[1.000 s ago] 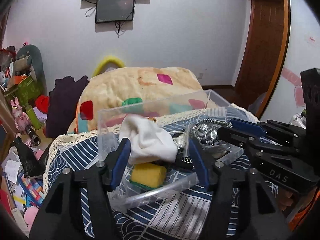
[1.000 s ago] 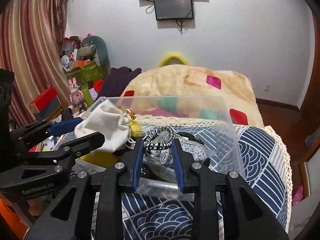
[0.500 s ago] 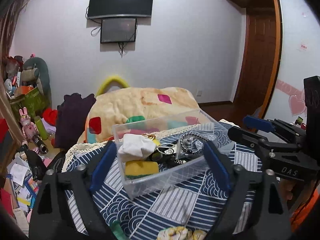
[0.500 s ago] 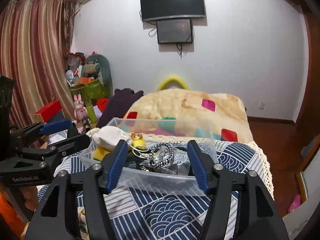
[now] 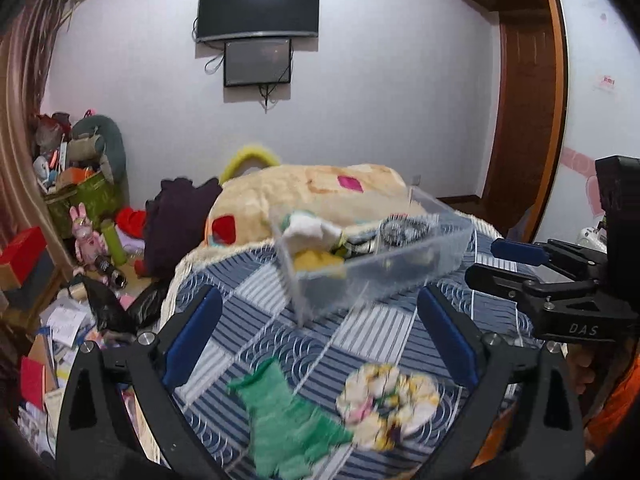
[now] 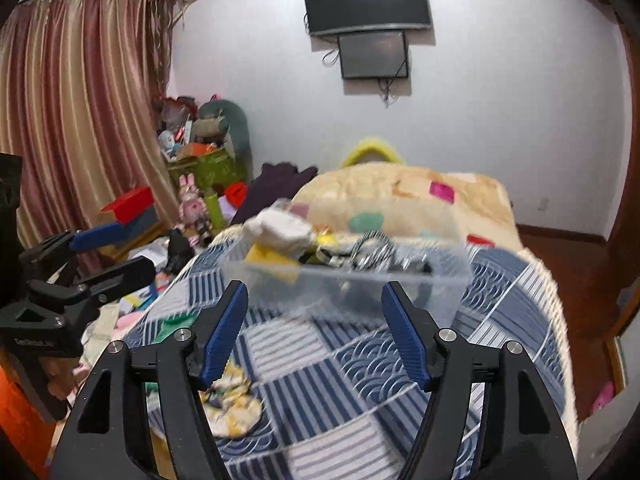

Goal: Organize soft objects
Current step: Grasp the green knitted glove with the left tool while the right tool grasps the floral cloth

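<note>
On the right claw (image 5: 496, 264) body, "DAS"; both claws wide, freshly opened, empty.

everything's motion-smeared: can't make out the clear box (image 5: 384, 276) contents beyond the fingertips, green cloth (image 5: 288, 420) between the left fingers runs off the bottom edge

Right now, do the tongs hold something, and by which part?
Nothing is held. The left tongs and the right tongs have just been opening, with no thing between them; the clear plastic box stands apart.
</note>
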Demonstrator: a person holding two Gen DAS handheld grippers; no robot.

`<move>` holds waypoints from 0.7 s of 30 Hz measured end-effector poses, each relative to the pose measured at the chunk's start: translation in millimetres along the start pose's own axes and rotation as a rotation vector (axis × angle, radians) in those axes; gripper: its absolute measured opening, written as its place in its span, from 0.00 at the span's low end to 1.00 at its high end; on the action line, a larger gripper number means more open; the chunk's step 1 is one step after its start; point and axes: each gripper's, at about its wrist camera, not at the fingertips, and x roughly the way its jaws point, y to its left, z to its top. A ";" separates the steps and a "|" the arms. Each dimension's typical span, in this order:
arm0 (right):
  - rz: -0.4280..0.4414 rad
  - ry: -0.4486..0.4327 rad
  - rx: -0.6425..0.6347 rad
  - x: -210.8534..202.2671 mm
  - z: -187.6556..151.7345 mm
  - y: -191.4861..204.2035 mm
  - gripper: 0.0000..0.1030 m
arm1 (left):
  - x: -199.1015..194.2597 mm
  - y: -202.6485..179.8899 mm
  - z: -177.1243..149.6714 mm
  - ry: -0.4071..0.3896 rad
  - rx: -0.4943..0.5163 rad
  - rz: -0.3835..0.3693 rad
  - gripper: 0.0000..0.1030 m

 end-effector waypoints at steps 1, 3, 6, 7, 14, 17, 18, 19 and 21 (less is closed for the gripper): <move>0.011 0.018 0.002 1.4 -6.8 2.4 0.64 | -1.8 1.7 -7.4 0.011 -0.005 0.007 0.96; 0.021 0.042 0.006 5.2 -14.7 5.6 0.64 | -1.2 4.9 -18.5 0.032 -0.019 0.021 0.96; 0.043 0.098 0.000 15.1 -29.3 15.4 0.64 | 1.1 11.4 -32.5 0.064 -0.048 0.026 0.96; 0.049 0.117 -0.006 18.9 -34.8 19.6 0.64 | 2.2 15.2 -39.1 0.078 -0.066 0.029 0.96; 0.098 0.210 -0.020 37.9 -59.5 38.2 0.64 | 14.9 33.1 -67.2 0.159 -0.133 0.044 0.96; 0.116 0.246 -0.039 47.0 -67.3 48.5 0.64 | 20.7 36.9 -77.7 0.180 -0.158 0.040 0.96; 0.118 0.252 -0.044 48.0 -69.5 51.2 0.64 | 22.3 38.0 -79.9 0.186 -0.165 0.038 0.96; 0.123 0.266 -0.056 51.1 -73.1 54.4 0.64 | 24.2 39.2 -82.1 0.191 -0.172 0.036 0.96; 0.126 0.282 -0.070 53.9 -77.5 58.0 0.64 | 28.8 40.5 -85.9 0.201 -0.184 0.038 0.96</move>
